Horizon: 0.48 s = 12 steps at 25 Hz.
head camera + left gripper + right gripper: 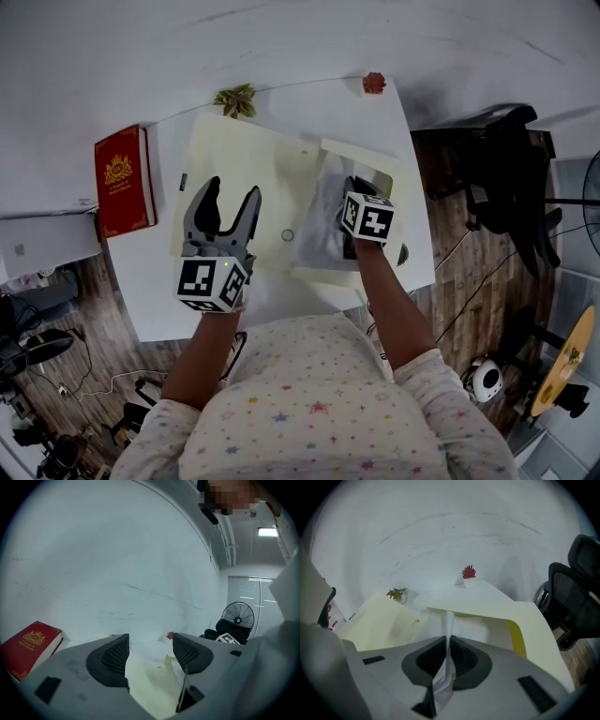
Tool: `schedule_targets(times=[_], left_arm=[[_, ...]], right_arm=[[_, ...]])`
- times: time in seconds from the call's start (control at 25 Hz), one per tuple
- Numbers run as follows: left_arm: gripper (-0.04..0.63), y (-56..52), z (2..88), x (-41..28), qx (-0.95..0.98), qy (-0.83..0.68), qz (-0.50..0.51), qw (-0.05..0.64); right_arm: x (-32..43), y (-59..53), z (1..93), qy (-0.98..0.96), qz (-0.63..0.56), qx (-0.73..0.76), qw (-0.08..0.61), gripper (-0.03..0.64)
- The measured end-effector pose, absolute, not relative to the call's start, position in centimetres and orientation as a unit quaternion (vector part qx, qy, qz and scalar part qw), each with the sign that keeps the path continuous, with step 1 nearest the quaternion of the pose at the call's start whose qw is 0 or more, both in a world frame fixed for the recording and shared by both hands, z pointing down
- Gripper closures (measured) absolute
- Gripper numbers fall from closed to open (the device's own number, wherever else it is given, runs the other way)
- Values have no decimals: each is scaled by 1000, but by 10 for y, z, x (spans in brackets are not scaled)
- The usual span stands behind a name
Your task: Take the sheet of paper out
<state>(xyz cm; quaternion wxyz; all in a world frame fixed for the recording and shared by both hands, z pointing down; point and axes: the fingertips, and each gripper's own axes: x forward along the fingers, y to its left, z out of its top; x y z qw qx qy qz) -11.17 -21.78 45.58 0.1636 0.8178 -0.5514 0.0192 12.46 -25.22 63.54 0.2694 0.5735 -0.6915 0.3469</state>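
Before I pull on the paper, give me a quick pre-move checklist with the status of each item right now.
1. Right gripper shut on the sheet of paper: ok, the jaws pinch its edge.
2. Left gripper bracing the cream folder: not ok, the jaws are apart with nothing between them.
3. Sheet out of the folder: not ok, it lies in the folder's opened right side.
4. Sheet free to slide, not snagged under the flap: cannot tell.
5. Clutter near the pull path: ok, the red book sits off to the left of the folder.
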Motion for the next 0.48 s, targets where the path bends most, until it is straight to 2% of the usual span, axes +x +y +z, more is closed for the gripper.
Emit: schedule_targets(times=[0.48], left_arm=[[324, -205, 449, -116, 817, -554, 16, 158]], right_arm=[[109, -239, 617, -714, 320, 561, 271, 595]])
